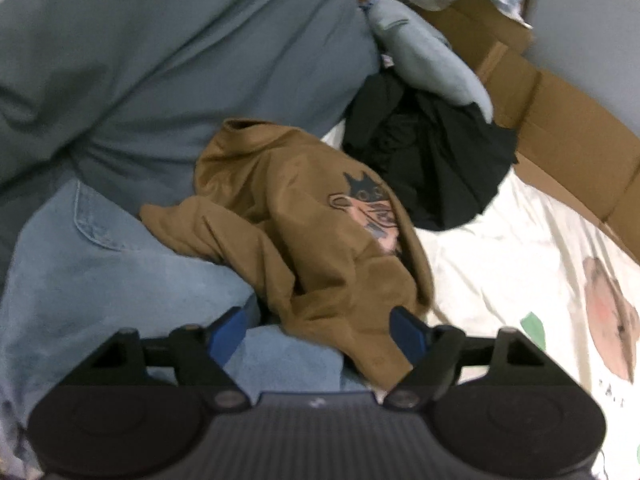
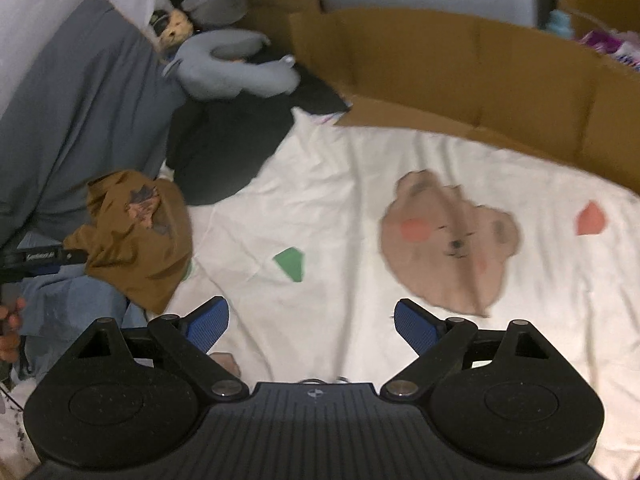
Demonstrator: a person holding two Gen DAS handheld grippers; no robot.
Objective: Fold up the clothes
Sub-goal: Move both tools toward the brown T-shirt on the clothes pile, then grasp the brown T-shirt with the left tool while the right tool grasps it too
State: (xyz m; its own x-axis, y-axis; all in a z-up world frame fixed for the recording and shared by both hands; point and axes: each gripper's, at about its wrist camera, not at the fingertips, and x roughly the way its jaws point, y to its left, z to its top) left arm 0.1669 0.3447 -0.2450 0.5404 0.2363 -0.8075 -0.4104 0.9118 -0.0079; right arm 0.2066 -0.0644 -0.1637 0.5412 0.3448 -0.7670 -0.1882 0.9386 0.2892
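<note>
Here, in the left wrist view, the left hand-held gripper (image 1: pixel 320 330) hangs with jaws apart over a crumpled brown shirt (image 1: pixel 304 232), which lies on light denim jeans (image 1: pixel 100 280) beside a black garment (image 1: pixel 432 160) on the bed sheet (image 1: pixel 500 272). From the right wrist view, the right hand-held gripper (image 2: pixel 312 322) is spread wide too, holding nothing, above bare sheet. The step looks like picking the shirt: next, clamp a hem or shoulder and drag it onto the sheet.

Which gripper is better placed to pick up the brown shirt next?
Left, probably. The left gripper is open with the crumpled brown shirt lying right between its fingers, over the jeans. The right gripper is open over bare bedsheet, with the shirt off to its left.
</note>
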